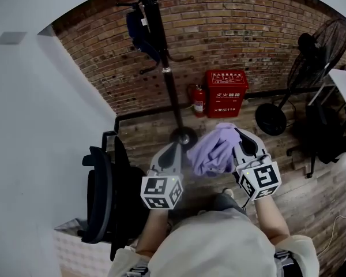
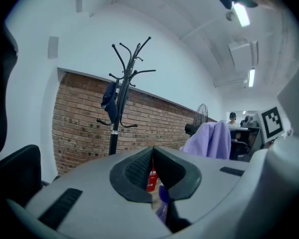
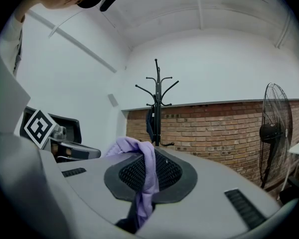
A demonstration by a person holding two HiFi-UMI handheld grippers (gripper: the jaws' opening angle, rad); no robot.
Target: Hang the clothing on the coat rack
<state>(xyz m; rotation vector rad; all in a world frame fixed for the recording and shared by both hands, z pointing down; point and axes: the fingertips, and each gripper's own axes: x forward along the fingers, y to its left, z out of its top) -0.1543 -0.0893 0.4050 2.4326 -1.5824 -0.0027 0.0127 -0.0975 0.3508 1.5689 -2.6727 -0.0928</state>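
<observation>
Bright flat room light, heavy fisheye

Strip lamps on the ceiling glare white and light the pale walls evenly, with few hard shadows. The head view is dimmer. Every view bends strongly and goes black at the corners. Near the lens the left tool, right tool and purple cloth look soft

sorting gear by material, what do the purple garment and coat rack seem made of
Purple garment: soft matte fabric, maybe cotton or knit; it bunches and drapes in limp folds. Coat rack: probably metal, dark finish, judging by its slim pole and thin curved hooks.
</observation>
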